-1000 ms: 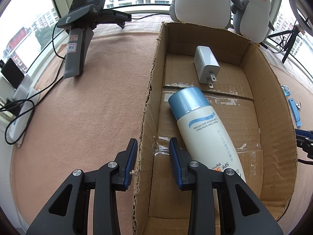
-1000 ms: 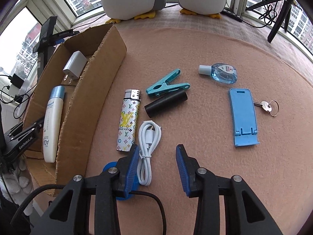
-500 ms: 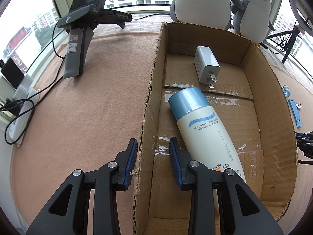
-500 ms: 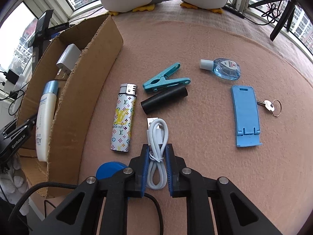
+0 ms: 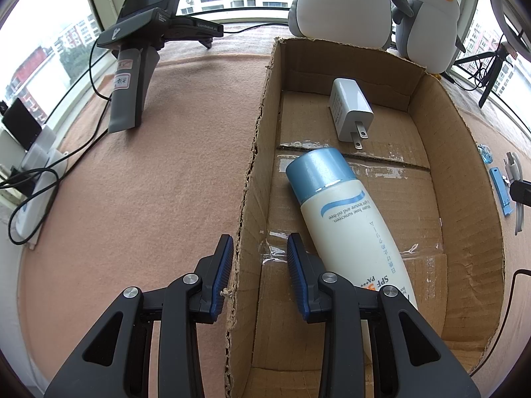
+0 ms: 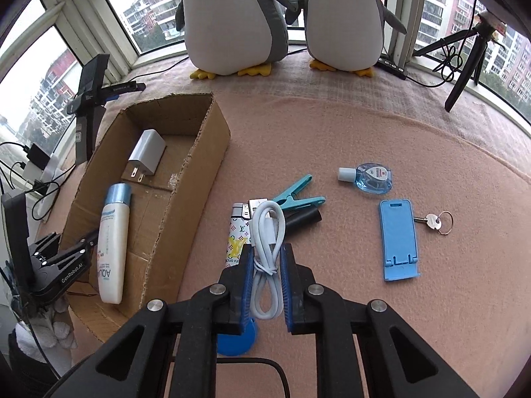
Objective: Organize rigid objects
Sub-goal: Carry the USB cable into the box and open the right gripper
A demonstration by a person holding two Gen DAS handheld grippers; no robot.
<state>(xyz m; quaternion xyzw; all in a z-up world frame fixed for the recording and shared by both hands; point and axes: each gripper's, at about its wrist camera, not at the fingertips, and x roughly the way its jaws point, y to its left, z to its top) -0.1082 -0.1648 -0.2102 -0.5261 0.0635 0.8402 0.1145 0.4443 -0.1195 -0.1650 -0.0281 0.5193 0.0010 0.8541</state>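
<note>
White coiled USB cable (image 6: 267, 258) is pinched in the right tool (image 6: 265, 278), whose jaws have just been closing, above the pink felt worktop (image 6: 332, 139). Left tool (image 5: 259, 275) clamps the brown cardboard box (image 5: 247, 199) wall.

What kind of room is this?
Probably a home bay-window ledge high in a flat: apartment towers fill the windows, plush penguins sit on the sill, and a pink blanket covers the surface.
</note>
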